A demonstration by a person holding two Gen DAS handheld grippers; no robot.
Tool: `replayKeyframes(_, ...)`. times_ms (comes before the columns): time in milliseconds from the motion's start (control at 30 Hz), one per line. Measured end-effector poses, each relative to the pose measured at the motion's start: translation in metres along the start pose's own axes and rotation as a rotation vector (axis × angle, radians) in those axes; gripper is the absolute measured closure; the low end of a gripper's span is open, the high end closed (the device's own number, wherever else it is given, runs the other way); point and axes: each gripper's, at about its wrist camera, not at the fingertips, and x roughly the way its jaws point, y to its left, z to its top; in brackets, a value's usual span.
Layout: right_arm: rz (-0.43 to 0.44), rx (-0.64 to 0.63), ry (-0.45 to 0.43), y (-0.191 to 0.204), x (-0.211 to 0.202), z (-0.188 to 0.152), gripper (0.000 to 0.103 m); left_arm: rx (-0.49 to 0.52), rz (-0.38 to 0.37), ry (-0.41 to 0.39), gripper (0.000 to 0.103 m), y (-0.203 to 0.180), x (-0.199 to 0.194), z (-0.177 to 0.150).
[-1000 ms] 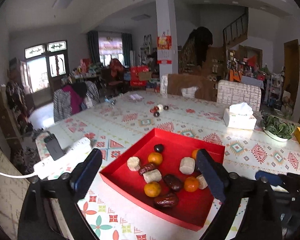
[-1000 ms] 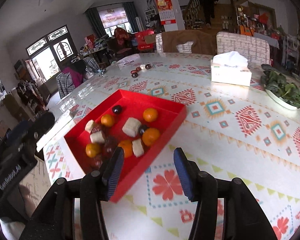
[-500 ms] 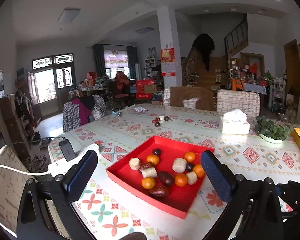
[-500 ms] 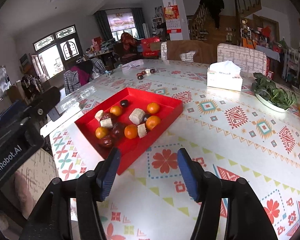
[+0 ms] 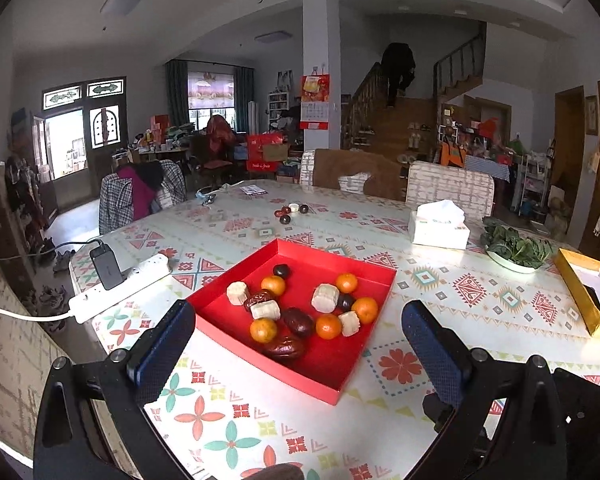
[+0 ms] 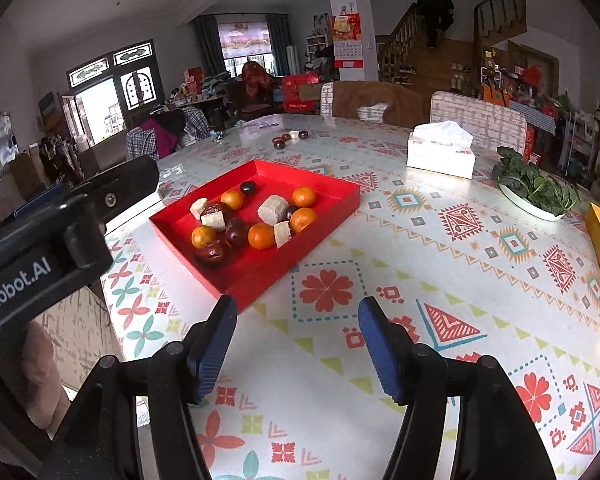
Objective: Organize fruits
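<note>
A red tray lies on the patterned table and holds several small oranges, dark red dates, pale cut chunks and dark round fruits. My left gripper stands open in front of the tray's near corner, nothing between its blue pads. My right gripper hovers over bare tablecloth to the right of the tray; its jaws are opening and hold nothing. The left gripper's black body shows at the left of the right wrist view.
A few loose dark fruits lie farther back on the table. A tissue box, a dish of green leaves and a gold box sit to the right. A power strip with a charger lies at the left edge. Chairs stand behind the table.
Both grippers have drawn back from the tray, which now looks smaller and farther off. The right gripper's jaws stand wider apart than before.
</note>
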Motion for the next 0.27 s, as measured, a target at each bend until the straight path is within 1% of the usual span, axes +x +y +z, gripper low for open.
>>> replayKeyframes(167, 0.001, -0.007, 0.001, 0.001, 0.0, -0.003, 0.034, 0.002, 0.001, -0.007, 0.0, -0.005, 0.0, -0.002)
replayKeyframes(267, -0.007, 0.005, -0.002, 0.0, 0.0, -0.004, 0.033, 0.02, -0.009, 0.015, 0.0, -0.011, 0.003, -0.002)
